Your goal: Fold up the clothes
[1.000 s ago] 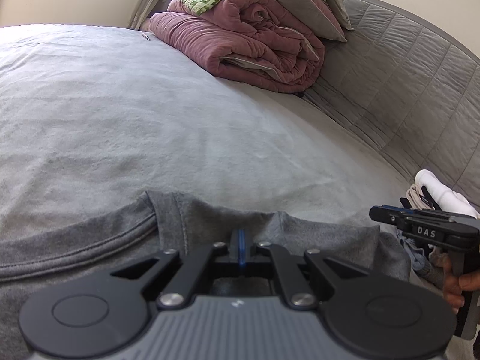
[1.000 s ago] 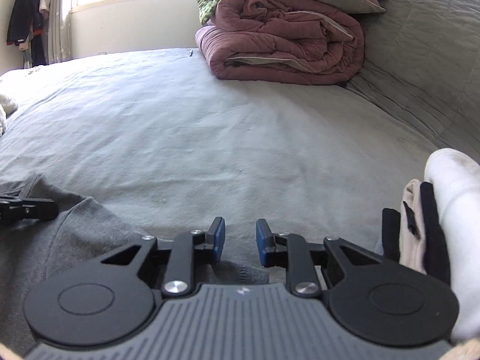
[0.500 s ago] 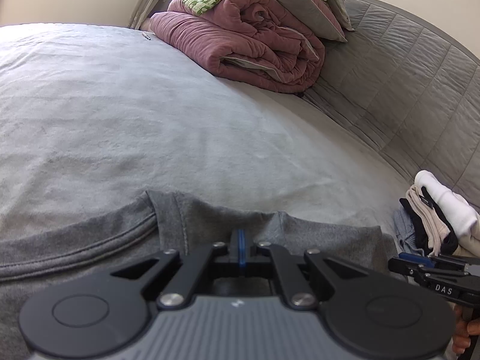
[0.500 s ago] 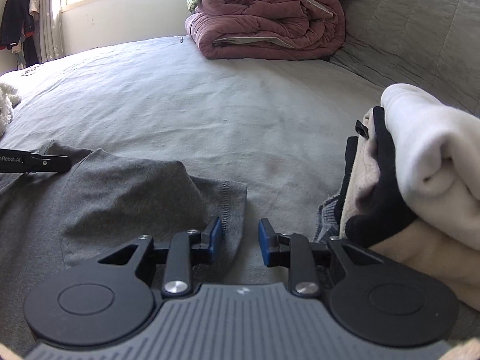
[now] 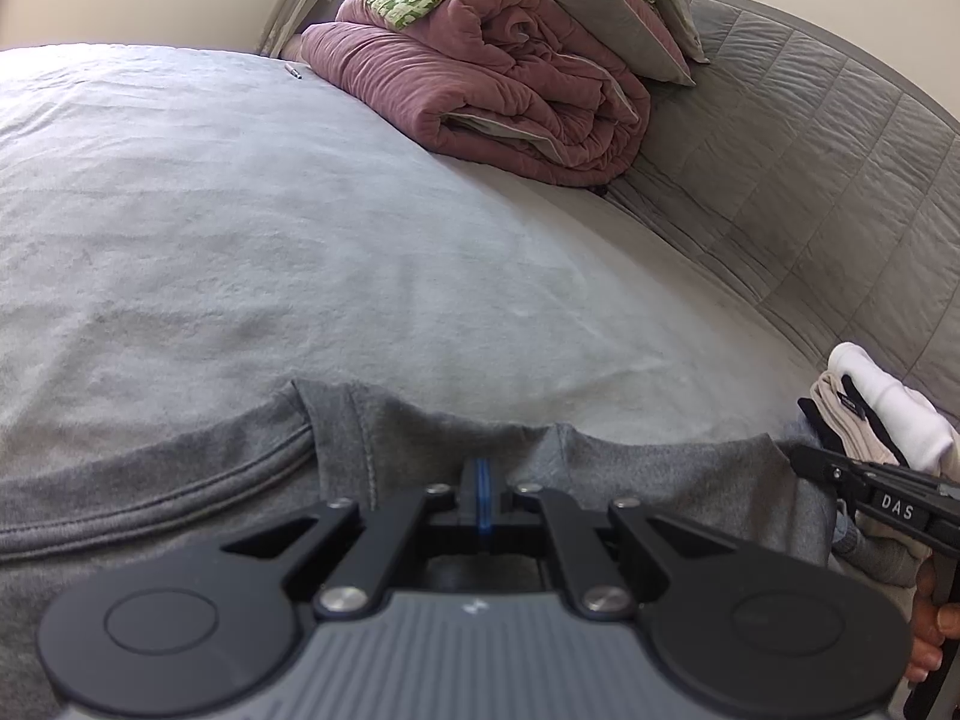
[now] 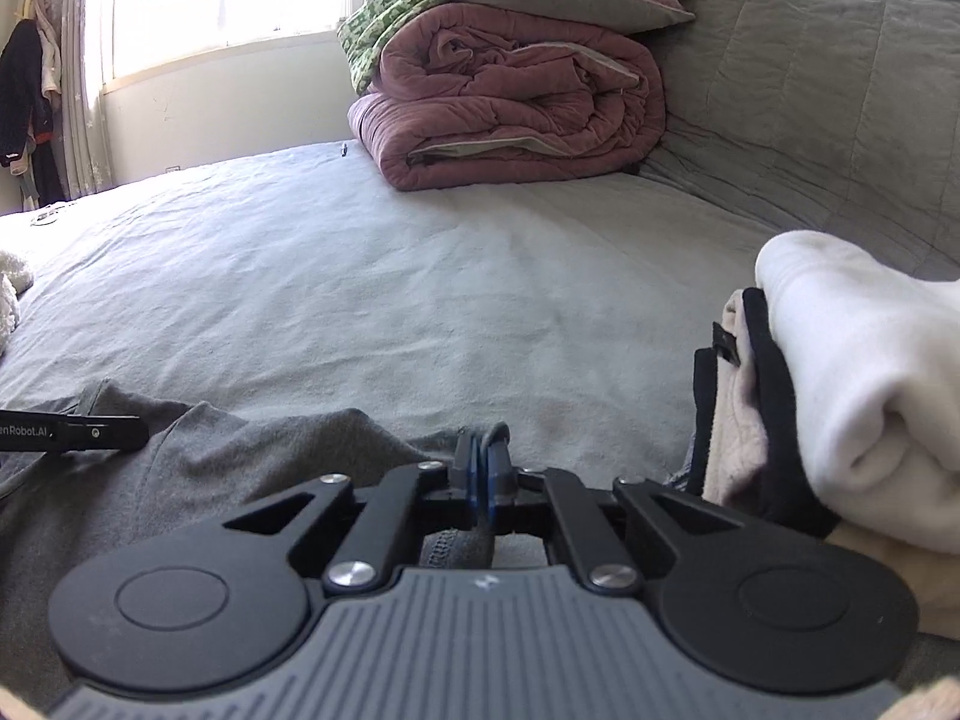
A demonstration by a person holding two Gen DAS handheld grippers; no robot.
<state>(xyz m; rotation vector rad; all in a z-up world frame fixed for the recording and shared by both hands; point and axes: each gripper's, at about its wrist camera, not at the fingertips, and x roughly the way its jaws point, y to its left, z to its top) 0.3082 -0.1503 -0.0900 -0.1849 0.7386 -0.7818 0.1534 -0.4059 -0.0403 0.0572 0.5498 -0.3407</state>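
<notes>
At the bed's near edge, the right claw [image 6: 482, 474], open a second ago, now pinches the grey T-shirt [image 5: 660, 480] at its hemmed sleeve; the left claw [image 5: 482, 483] stays clamped near the collar. Both corners gripped, a fold can likely begin toward the bedsheet [image 5: 300, 240] beyond.

One grey T-shirt [image 5: 630, 474] lying at six o'clock, two grippers [image 5: 482, 483] [image 6: 482, 474] pinching it, one stack of folded clothes [image 6: 840, 384] sitting at three o'clock, one rolled maroon quilt [image 6: 516, 102] resting at twelve

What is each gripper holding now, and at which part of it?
Both hold the grey T-shirt. The left gripper pinches its top edge beside the collar; the right gripper pinches the hemmed sleeve edge.
</notes>
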